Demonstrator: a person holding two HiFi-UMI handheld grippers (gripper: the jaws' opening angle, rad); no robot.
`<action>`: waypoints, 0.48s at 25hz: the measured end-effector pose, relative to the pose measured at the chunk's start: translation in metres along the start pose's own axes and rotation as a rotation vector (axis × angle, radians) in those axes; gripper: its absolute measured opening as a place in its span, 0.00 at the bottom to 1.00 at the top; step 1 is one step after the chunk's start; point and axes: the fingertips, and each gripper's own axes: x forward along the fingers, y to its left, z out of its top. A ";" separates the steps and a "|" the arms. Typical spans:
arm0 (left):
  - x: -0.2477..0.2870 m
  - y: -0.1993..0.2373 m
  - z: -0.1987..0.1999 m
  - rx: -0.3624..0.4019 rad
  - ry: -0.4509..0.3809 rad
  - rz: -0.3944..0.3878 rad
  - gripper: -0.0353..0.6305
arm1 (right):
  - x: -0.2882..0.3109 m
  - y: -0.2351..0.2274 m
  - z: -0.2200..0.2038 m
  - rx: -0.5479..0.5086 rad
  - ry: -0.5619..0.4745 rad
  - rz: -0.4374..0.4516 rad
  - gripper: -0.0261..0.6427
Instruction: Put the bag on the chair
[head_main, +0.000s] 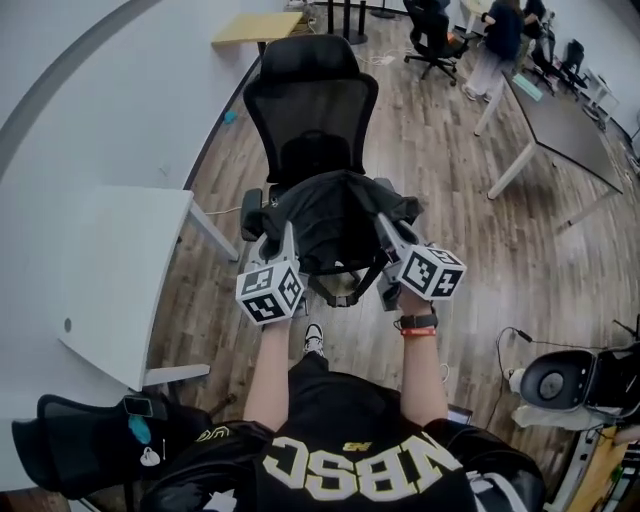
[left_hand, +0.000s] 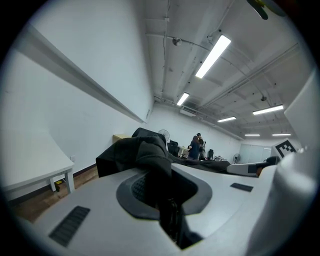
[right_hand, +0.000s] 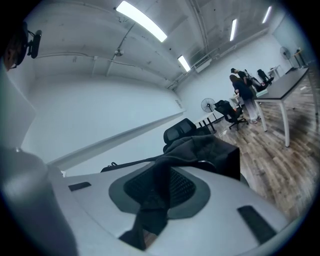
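A black office chair (head_main: 311, 102) with a mesh back stands in front of me on the wood floor. A black bag (head_main: 338, 218) hangs over its seat, spread between my two grippers. My left gripper (head_main: 283, 236) grips the bag's left side, and in the left gripper view dark fabric (left_hand: 136, 153) is pinched between the jaws of the left gripper (left_hand: 164, 194). My right gripper (head_main: 390, 228) holds the right side, and the bag's cloth (right_hand: 204, 150) runs down into the jaws of the right gripper (right_hand: 156, 194). Whether the bag rests on the seat is hidden.
A white table (head_main: 110, 262) stands close on the left. A grey desk (head_main: 566, 130) and people by other chairs are at the far right. A second black chair (head_main: 66, 452) is at my lower left, and a white device (head_main: 560, 384) sits on the floor at lower right.
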 end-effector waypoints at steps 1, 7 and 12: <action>0.011 0.008 0.007 -0.006 -0.007 -0.001 0.12 | 0.016 0.002 0.004 -0.001 0.001 0.000 0.16; 0.073 0.070 0.027 -0.050 -0.008 -0.003 0.12 | 0.112 0.012 0.006 -0.001 0.029 -0.007 0.16; 0.110 0.101 0.036 -0.057 -0.007 0.008 0.13 | 0.163 0.014 0.003 0.006 0.056 0.003 0.17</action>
